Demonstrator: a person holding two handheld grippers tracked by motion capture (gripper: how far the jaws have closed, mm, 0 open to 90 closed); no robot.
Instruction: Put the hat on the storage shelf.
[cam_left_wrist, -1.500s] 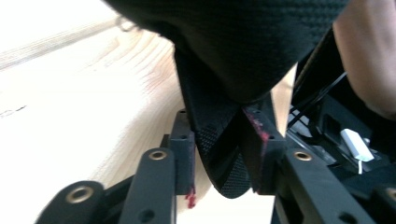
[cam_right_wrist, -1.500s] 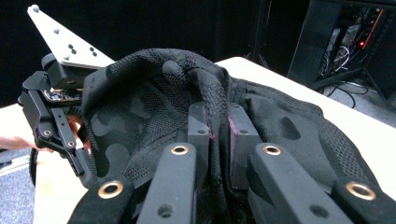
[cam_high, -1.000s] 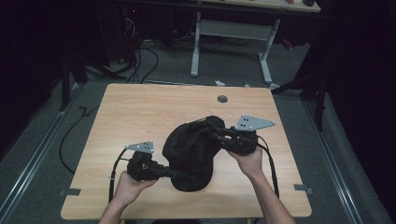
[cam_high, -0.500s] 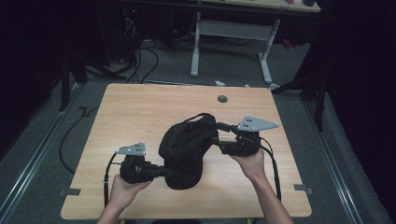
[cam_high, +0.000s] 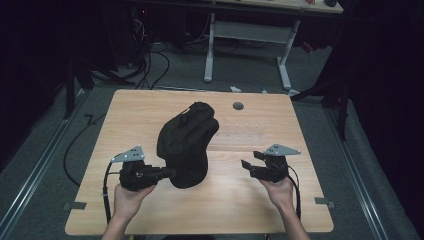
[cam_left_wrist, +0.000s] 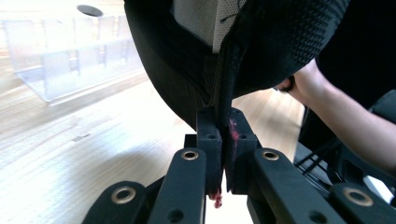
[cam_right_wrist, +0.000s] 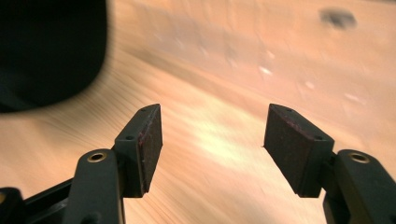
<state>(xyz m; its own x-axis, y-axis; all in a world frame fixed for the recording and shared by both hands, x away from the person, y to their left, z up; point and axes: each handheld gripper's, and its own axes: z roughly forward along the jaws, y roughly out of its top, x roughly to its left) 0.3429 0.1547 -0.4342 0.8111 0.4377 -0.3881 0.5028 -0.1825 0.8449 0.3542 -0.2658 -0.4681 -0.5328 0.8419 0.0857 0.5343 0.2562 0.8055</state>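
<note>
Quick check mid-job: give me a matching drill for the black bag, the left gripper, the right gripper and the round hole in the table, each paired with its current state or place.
1. black bag
2. left gripper
3. right gripper
4. round hole

A. jaws open, nothing between them
B. near the table's far edge
C. clamped shut on fabric
D. mid-table, held at its near edge

Pairs: 1-D, 2-C, 3-A, 4-B

bag (cam_high: 187, 142) on table (cam_high: 250, 210), centre-left
</note>
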